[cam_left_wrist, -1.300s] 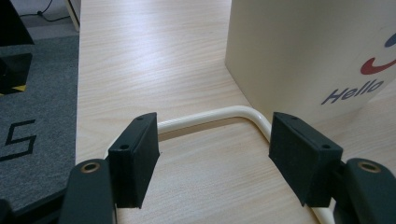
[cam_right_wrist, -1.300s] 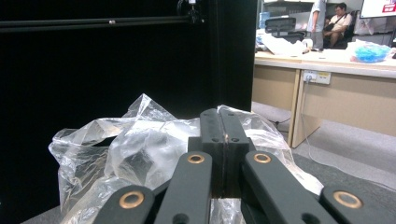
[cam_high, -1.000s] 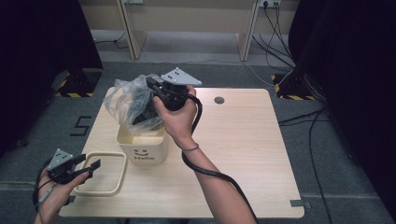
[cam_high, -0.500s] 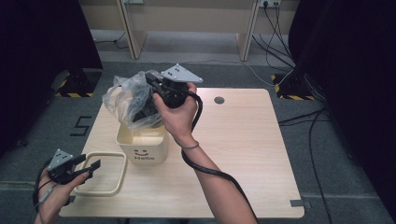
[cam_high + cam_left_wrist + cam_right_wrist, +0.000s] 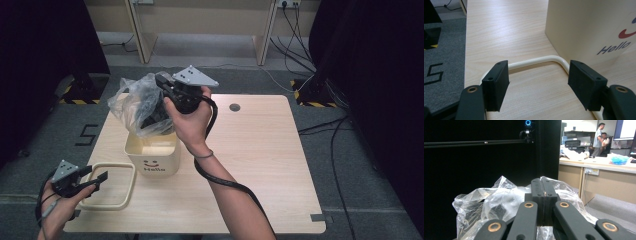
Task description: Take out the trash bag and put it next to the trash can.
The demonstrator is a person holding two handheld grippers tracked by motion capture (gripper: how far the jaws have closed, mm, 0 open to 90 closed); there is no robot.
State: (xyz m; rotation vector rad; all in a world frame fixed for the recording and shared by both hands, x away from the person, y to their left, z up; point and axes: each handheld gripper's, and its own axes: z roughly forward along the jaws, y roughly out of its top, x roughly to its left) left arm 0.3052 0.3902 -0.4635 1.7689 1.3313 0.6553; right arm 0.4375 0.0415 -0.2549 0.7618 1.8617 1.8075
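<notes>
above the bin (image 5: 152, 152), right tongs (image 5: 159, 112) and bag (image 5: 135, 102) as before

Crumpled clear plastic bag (image 5: 137, 105) held up above the cream bin (image 5: 152, 152).

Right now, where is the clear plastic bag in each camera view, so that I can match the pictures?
High view: the clear plastic bag is upper left of centre, over the cream bin.
Right gripper view: the bag spreads across the lower left and middle, around the jaws.
Left gripper view: the cream bin stands at upper right.
Shared landmark: the right gripper, shut on the bag.
</notes>
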